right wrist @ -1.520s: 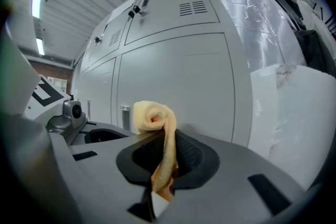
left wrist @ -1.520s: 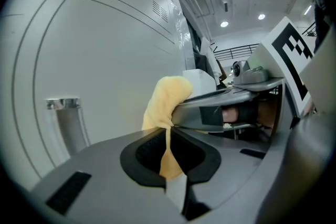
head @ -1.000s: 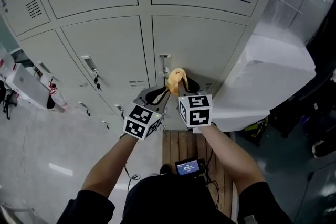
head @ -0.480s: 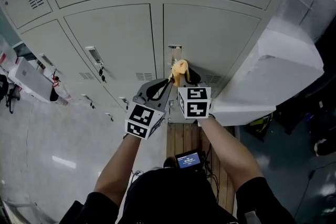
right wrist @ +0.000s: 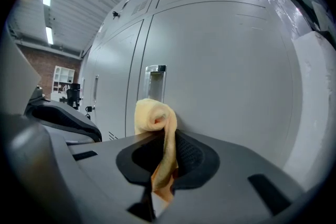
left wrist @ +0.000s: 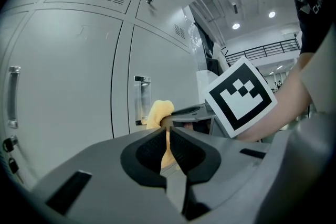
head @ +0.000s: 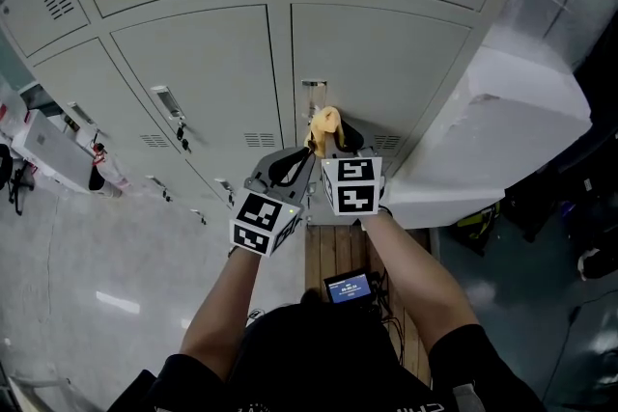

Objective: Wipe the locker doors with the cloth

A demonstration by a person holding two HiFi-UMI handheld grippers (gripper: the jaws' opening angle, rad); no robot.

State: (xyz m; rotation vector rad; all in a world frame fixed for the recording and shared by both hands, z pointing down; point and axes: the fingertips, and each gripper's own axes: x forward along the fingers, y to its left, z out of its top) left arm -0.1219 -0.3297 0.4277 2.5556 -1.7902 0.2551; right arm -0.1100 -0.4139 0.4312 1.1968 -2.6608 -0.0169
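Grey locker doors (head: 377, 63) fill the head view. A yellow cloth (head: 326, 125) is bunched in my right gripper (head: 335, 142), whose jaws are shut on it, and it hangs just below the recessed handle (head: 313, 96) of the lower right door. In the right gripper view the cloth (right wrist: 154, 115) curls up out of the right gripper (right wrist: 165, 136) in front of that handle (right wrist: 155, 78). My left gripper (head: 292, 165) hovers just left of the right one, jaws shut with nothing in them. The left gripper view shows the cloth (left wrist: 159, 112) beyond the left gripper (left wrist: 168, 131).
A large white block (head: 497, 135) juts out at the right of the lockers. Wooden planks (head: 333, 256) lie on the floor under my arms. Keys hang from the neighbouring door's lock (head: 180, 142). A white box (head: 48, 154) sits at the far left.
The right gripper and cloth have drifted slightly closer to the door handle. The left gripper stays beside it. Both stay shut as before.
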